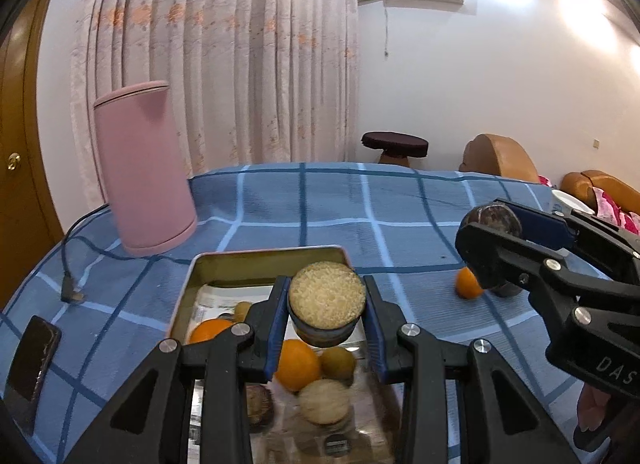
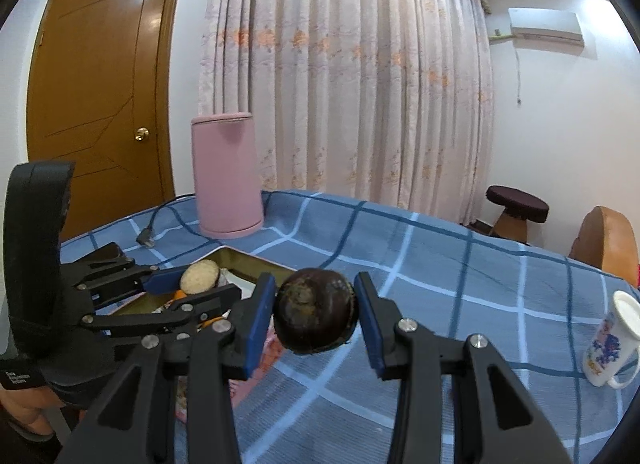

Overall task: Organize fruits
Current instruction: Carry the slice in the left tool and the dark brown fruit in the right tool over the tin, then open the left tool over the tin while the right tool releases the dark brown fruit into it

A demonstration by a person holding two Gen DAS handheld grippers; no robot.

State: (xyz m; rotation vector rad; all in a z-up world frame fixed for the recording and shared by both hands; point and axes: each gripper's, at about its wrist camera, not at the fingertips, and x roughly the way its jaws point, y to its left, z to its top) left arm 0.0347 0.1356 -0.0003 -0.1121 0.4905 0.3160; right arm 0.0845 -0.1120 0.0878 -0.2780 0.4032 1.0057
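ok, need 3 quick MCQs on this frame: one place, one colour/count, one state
1. Where is the left gripper? A over the tin tray B beside the mug C above the phone
2. How many oranges lie outside the tray? A none B one C three
3. The right gripper is: A open, empty B shut on the dark round fruit C shut on an orange

Key: A, the tin tray lies beneath its cut fruit half; B, one orange sits on the cloth; B, both pads press the dark round fruit.
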